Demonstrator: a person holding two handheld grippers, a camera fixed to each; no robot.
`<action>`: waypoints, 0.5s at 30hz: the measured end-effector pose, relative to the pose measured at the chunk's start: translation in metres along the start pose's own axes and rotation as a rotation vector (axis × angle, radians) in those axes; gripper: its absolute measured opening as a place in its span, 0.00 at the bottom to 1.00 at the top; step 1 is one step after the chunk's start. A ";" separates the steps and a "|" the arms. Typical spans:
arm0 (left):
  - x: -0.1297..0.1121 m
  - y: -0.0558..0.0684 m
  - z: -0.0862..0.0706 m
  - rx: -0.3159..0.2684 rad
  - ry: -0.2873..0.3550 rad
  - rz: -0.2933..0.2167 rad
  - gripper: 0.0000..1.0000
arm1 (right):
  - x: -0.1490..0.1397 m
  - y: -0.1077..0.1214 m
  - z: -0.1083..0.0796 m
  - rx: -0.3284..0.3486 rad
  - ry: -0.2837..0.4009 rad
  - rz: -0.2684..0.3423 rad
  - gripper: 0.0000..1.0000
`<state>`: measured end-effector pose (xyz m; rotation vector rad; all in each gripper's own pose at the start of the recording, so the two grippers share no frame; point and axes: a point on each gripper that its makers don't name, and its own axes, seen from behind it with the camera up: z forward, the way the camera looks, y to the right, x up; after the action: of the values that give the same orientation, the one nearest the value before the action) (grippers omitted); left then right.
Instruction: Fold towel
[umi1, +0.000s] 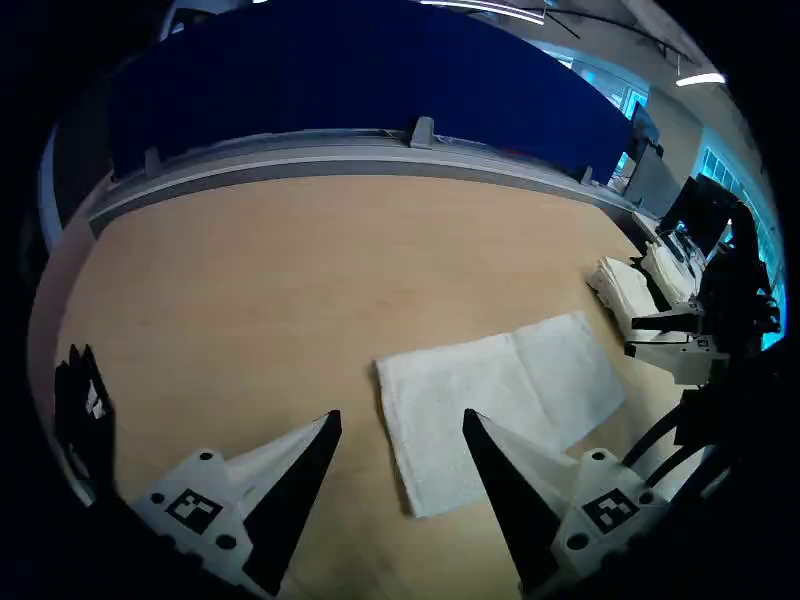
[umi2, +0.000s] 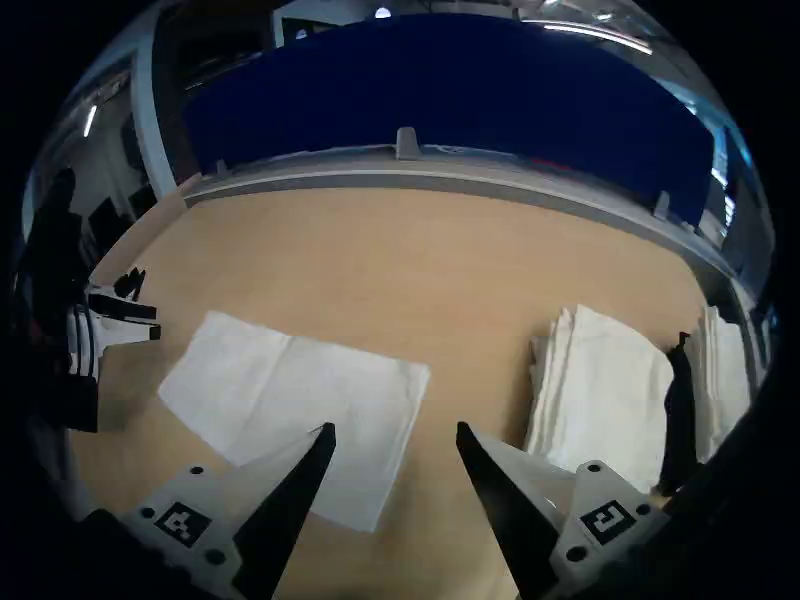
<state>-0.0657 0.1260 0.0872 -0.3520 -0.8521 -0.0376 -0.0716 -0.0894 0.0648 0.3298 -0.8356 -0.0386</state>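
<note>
A pale wooden table (umi1: 300, 290) runs up to a grey rail, with a dark blue partition (umi1: 360, 90) standing along its far edge.

The white towel (umi1: 500, 400) lies spread flat on the table, on the near half of it. A faint crease crosses the towel and splits it into two parts.

In the left gripper view, the left gripper (umi1: 400, 415) is spread wide with nothing between its fingers. One fingertip shows in front of the towel's near part. The other is over bare wood just off the towel's side edge. Whether either tip touches the cloth cannot be told. The right gripper shows beyond the opposite end of the towel, with its fingers pointing toward that end.

In the right gripper view, the right gripper (umi2: 395, 428) is also spread wide and holds nothing. One fingertip is in front of the towel's near edge. The other is over bare wood between the towel and a stack of folded towels (umi2: 600, 395), which sits apart from the towel. A dark upright thing (umi2: 680, 400) stands beside that stack, on the side away from the towel; what it is cannot be made out. A second stack (umi2: 725, 375) lies farther out still. The left gripper shows off the towel's far end.
</note>
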 end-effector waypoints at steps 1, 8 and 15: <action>0.000 -0.001 -0.002 0.008 0.006 0.002 0.90 | -0.001 -0.002 -0.001 0.006 -0.002 -0.004 0.94; -0.006 -0.009 -0.022 0.058 0.038 0.014 0.90 | -0.012 -0.008 -0.006 0.031 -0.019 -0.037 0.94; -0.028 -0.015 -0.047 0.102 0.050 0.000 0.90 | -0.027 -0.014 -0.011 0.054 -0.042 -0.048 0.94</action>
<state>-0.0527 0.0939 0.0427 -0.2538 -0.8018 -0.0032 -0.0804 -0.0953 0.0347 0.4014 -0.8713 -0.0684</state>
